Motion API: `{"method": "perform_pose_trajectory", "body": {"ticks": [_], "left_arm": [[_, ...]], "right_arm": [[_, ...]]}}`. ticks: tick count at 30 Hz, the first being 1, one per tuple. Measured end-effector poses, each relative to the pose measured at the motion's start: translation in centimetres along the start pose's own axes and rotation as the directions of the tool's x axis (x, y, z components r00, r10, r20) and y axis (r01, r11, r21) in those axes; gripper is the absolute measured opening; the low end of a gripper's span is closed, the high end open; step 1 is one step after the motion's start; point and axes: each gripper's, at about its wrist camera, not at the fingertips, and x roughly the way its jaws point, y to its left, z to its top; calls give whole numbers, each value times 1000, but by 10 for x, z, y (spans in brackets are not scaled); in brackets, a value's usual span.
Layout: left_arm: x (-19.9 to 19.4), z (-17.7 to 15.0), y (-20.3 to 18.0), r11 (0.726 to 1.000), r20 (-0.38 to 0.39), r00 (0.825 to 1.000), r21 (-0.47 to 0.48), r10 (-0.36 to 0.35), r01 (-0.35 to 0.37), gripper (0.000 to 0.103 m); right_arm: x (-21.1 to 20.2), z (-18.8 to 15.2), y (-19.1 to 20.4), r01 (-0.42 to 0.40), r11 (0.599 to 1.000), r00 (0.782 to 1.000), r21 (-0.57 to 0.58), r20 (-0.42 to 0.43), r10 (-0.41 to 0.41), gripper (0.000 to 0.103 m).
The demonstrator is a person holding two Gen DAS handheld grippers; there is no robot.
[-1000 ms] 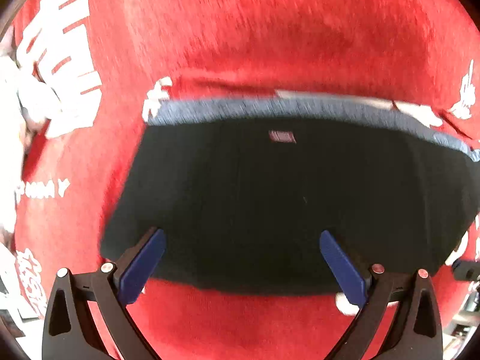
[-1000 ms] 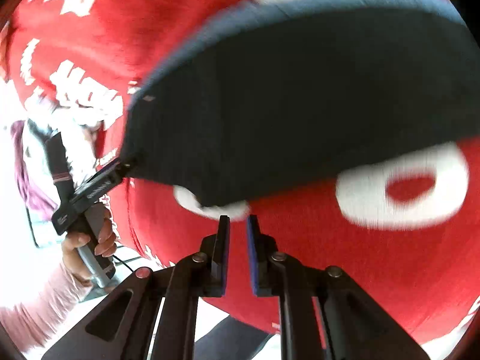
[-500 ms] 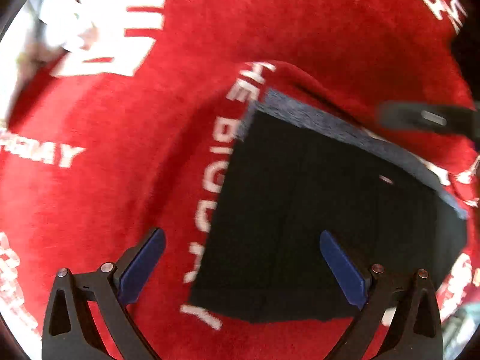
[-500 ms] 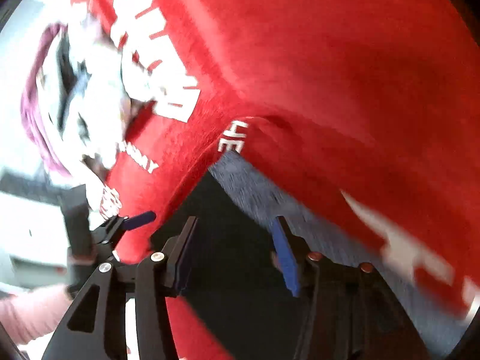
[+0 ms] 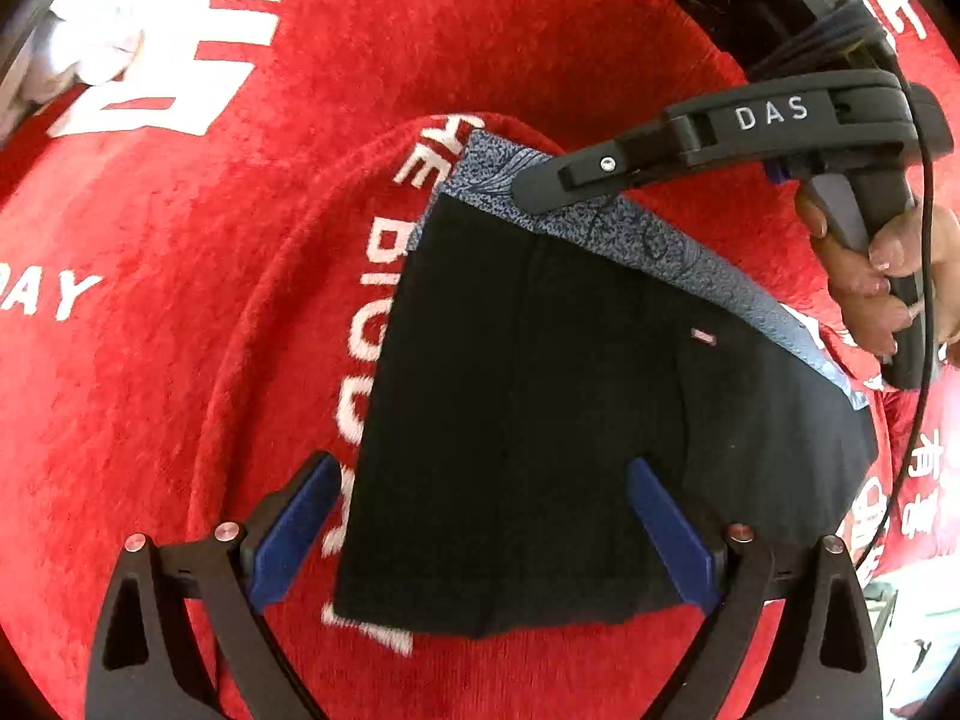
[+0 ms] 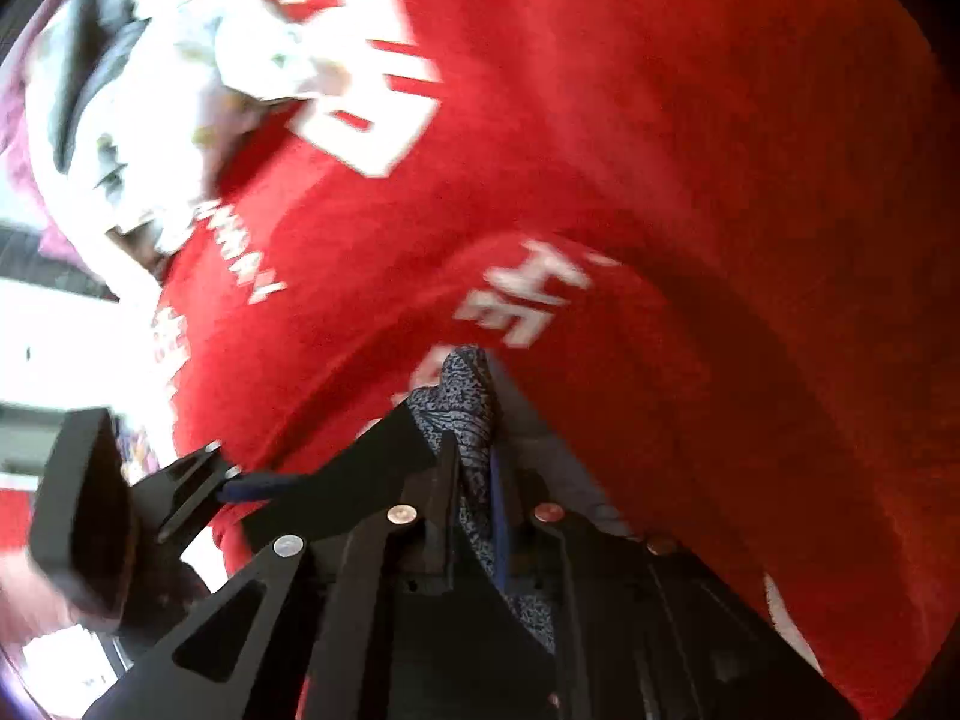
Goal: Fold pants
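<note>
Right hand-held gripper (image 6: 474,480) newly on one pants (image 5: 540,420) waistband

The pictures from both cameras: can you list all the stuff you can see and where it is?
Black fabric pants: one, black, lying flat on the red cloth.
Blue-grey patterned waistband: one, blue-grey, along the pants' top edge; its corner is pinched in the right tool.
Red plush cloth with white lettering: one, red and white, spread under everything.
White crumpled fabric: a blurred pile, white, at the cloth's far left edge.
Left tool: one, black with blue pads, closing from wide, above the pants' bottom edge, pads not pressing on them.
Right tool: one, black, shut on the waistband corner.
Right hand: one, gripping the right tool's handle.
</note>
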Motion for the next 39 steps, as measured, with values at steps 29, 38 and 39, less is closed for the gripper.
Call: {"method": "perform_pose_trajectory", "body": {"ticks": [29, 38, 39], "left_arm": [[23, 22, -133, 943, -36, 947, 112, 319, -313, 98], [76, -6, -254, 945, -89, 959, 215, 269, -245, 98], [83, -12, -259, 943, -104, 954, 215, 280, -254, 98]], "right_arm": [[-128, -386, -79, 84, 663, 940, 743, 162, -300, 57], [-208, -579, -185, 8, 182, 839, 983, 92, -536, 57], [-216, -603, -202, -27, 122, 830, 992, 91, -551, 56]]}}
